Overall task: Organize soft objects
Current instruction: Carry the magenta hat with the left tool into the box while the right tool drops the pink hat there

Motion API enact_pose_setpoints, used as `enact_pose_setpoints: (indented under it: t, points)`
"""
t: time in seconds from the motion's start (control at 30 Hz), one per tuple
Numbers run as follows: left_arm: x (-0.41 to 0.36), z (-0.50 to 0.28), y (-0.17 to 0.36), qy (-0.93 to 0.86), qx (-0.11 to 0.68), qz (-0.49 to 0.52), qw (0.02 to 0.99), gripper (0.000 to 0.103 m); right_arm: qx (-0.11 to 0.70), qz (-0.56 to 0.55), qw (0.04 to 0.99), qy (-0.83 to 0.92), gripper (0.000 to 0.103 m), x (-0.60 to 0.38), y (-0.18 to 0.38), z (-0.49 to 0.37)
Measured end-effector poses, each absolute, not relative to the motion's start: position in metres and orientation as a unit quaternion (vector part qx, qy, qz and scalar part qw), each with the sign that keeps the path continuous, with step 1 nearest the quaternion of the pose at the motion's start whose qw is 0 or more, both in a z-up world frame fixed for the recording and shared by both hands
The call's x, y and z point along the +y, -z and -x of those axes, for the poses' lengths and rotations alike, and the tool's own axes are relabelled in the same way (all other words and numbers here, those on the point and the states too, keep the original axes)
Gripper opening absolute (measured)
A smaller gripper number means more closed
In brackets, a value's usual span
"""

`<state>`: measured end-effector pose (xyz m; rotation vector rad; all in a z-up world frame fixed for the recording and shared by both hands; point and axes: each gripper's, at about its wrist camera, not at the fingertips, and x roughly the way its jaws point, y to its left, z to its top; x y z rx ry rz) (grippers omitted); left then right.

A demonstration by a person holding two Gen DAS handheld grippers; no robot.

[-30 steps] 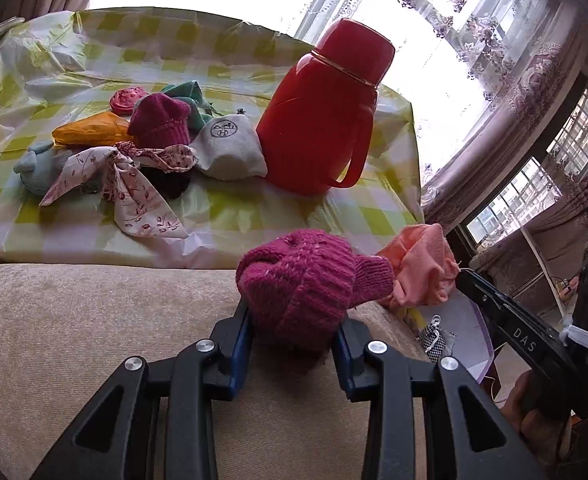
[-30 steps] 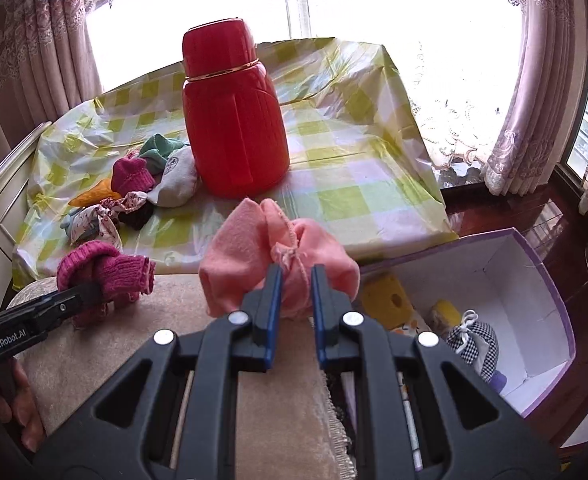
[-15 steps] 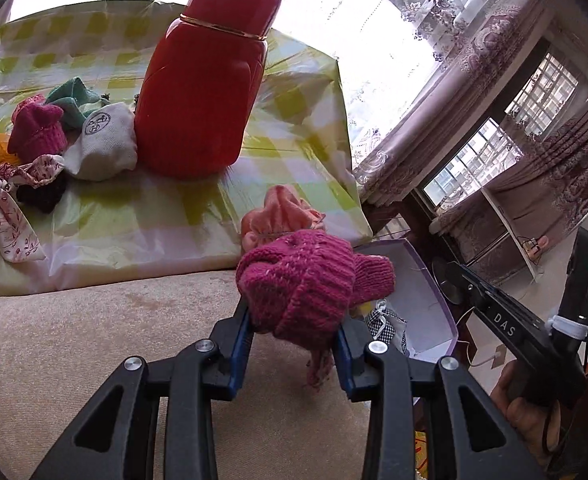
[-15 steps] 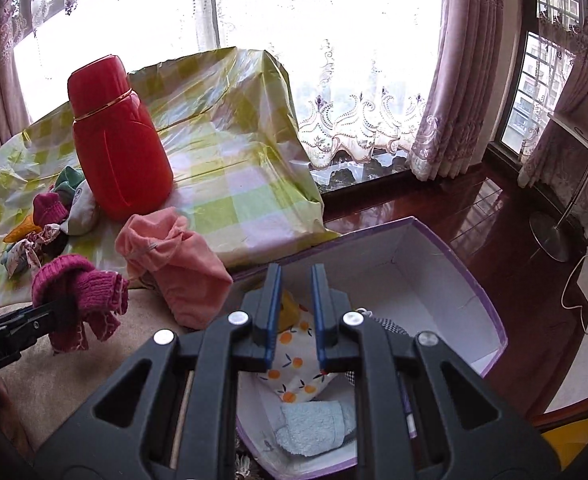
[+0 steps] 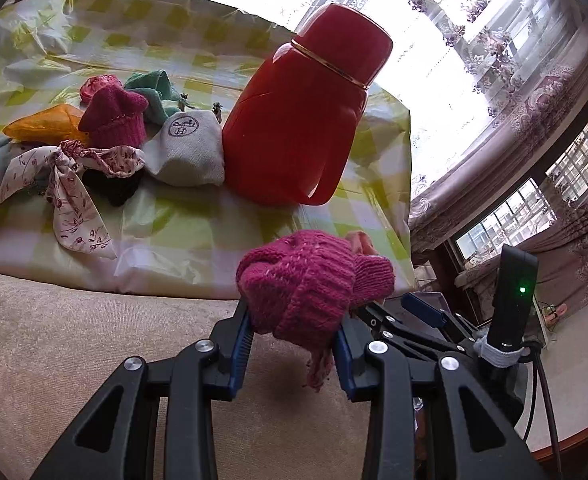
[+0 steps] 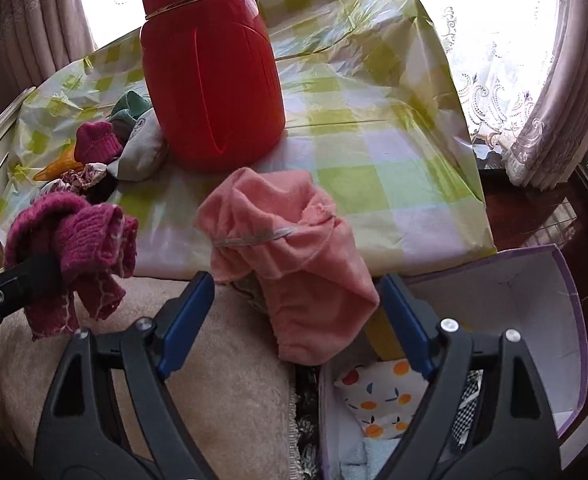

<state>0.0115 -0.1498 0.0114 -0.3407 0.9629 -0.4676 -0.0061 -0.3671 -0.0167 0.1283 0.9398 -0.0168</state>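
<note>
Jaws wide; red flask (image 6: 210,72) behind pink cloth (image 6: 294,256).

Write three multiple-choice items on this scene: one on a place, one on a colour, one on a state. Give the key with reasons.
1. Where is the pink cloth?
A. In the box
B. Between the open right gripper's fingers, at the cushion's edge
C. On top of the flask

2. What colour is the flask?
A. Red
B. Green
C. White

3. What is the left gripper doing?
A. Open, holding nothing
B. Shut on the pink cloth
C. Shut on the magenta knit

Key:
1 B: in the right wrist view the cloth sits between the right gripper's spread fingers, beside the box, not in it.
2 A: its body and cap are red in both views.
3 C: in the left wrist view the knit is pinched between the blue pads.
</note>
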Motion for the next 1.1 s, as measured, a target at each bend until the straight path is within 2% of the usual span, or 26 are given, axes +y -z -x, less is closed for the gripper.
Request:
enact_pose_setpoints:
  t: [0.1, 0.17, 0.2, 0.3, 0.4, 0.67, 0.73, 0.77, 0.8, 0.87, 0.9, 0.93, 1.1]
  points:
    - [-0.153, -0.013, -0.007, 0.219, 0.464, 0.154, 0.845, 0.037, 0.458, -0.053, 0.887, 0.003, 0.086, -0.365, 0.028, -0.013]
    - [-0.154, -0.014, -0.006, 0.215, 0.464, 0.150, 0.846, 0.037, 0.459, -0.048, 0.887, 0.001, 0.051, -0.362, 0.033, -0.018]
    - [-0.155, -0.014, -0.006, 0.215, 0.464, 0.150, 0.846, 0.037, 0.467, -0.046, 0.883, 0.009, 0.027, -0.361, 0.037, -0.019]
    - [-0.157, -0.014, -0.006, 0.217, 0.463, 0.147, 0.847, 0.037, 0.459, -0.058, 0.886, 0.020, 0.018, -0.368, 0.033, -0.010]
    - [-0.165, -0.012, -0.010, 0.234, 0.459, 0.140, 0.845, 0.037, 0.447, -0.076, 0.890, 0.043, 0.017, -0.385, 0.021, 0.012]
    - [-0.223, 0.006, -0.025, 0.333, 0.449, 0.097, 0.824, 0.038, 0.432, -0.099, 0.884, 0.149, 0.017, -0.454, -0.007, 0.086]
    - [-0.240, 0.012, -0.026, 0.360, 0.449, 0.082, 0.814, 0.044, 0.431, -0.106, 0.880, 0.171, 0.019, -0.467, -0.012, 0.100]
    - [-0.248, 0.014, -0.026, 0.372, 0.451, 0.074, 0.808, 0.051, 0.429, -0.106, 0.879, 0.182, 0.020, -0.472, -0.015, 0.105]
    - [-0.256, 0.016, -0.026, 0.379, 0.454, 0.064, 0.804, 0.061, 0.428, -0.104, 0.877, 0.194, 0.026, -0.477, -0.017, 0.108]
    - [-0.267, 0.018, -0.022, 0.377, 0.468, 0.045, 0.798, 0.073, 0.425, -0.096, 0.876, 0.207, 0.045, -0.481, -0.020, 0.113]
    - [-0.269, 0.018, -0.020, 0.367, 0.472, 0.037, 0.801, 0.073, 0.421, -0.091, 0.877, 0.212, 0.064, -0.482, -0.022, 0.114]
    - [-0.269, 0.019, -0.020, 0.354, 0.469, 0.031, 0.809, 0.073, 0.415, -0.086, 0.880, 0.215, 0.076, -0.481, -0.025, 0.114]
    - [-0.248, 0.016, -0.019, 0.327, 0.478, 0.013, 0.815, 0.073, 0.394, -0.060, 0.888, 0.228, 0.083, -0.469, -0.037, 0.108]
